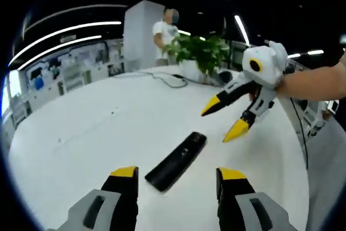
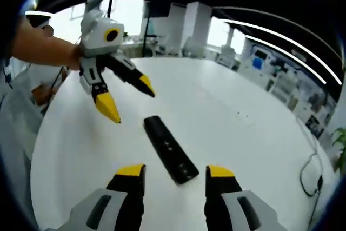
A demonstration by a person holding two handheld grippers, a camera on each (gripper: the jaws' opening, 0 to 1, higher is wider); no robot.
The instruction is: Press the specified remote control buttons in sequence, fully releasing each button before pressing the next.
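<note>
A black remote control (image 1: 177,160) lies flat on the white round table (image 1: 81,133), its near end between my left gripper's (image 1: 178,173) open yellow-tipped jaws. My right gripper (image 1: 227,118) hovers open above the table just right of the remote's far end, held by a person's hand. In the right gripper view the remote (image 2: 170,148) runs away from my right gripper (image 2: 174,171), whose jaws stand open around its near end. The left gripper (image 2: 130,99) hangs open above the table beyond the remote's far end.
A potted green plant (image 1: 203,51) and a black cable (image 1: 173,79) sit at the table's far side, where a person (image 1: 164,32) stands. The cable (image 2: 312,174) also loops at the table's right edge. Shelves and desks ring the room.
</note>
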